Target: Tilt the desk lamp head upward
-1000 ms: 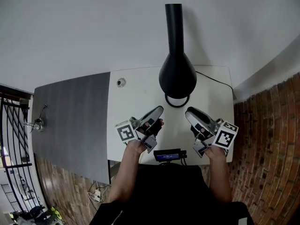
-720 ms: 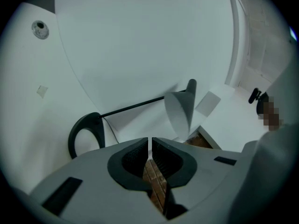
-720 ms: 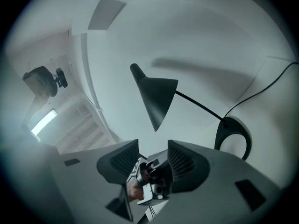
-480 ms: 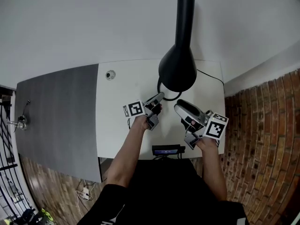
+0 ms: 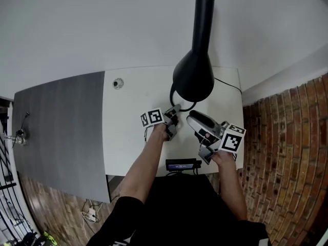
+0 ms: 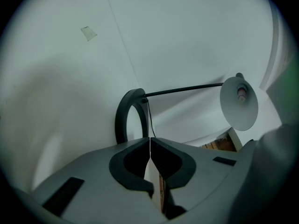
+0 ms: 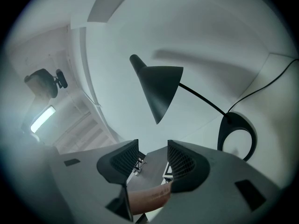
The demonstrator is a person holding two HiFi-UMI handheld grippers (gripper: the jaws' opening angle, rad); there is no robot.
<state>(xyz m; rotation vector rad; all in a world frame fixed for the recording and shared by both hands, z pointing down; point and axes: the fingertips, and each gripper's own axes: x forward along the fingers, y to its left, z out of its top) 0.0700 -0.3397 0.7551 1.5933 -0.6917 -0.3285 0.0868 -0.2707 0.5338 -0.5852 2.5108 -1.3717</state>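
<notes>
Lamp head overhangs its ring base on the desk. Left gripper jaws meet, empty; right gripper jaws gape wide, empty.

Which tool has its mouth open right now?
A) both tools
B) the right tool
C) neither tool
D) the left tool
B: the right tool shows a clear gap between its jaws with nothing gripped, while the left tool has its jaws pressed together.

White wall behind a white counter; grey panel at its left; brick at right; wood floor below.
</notes>
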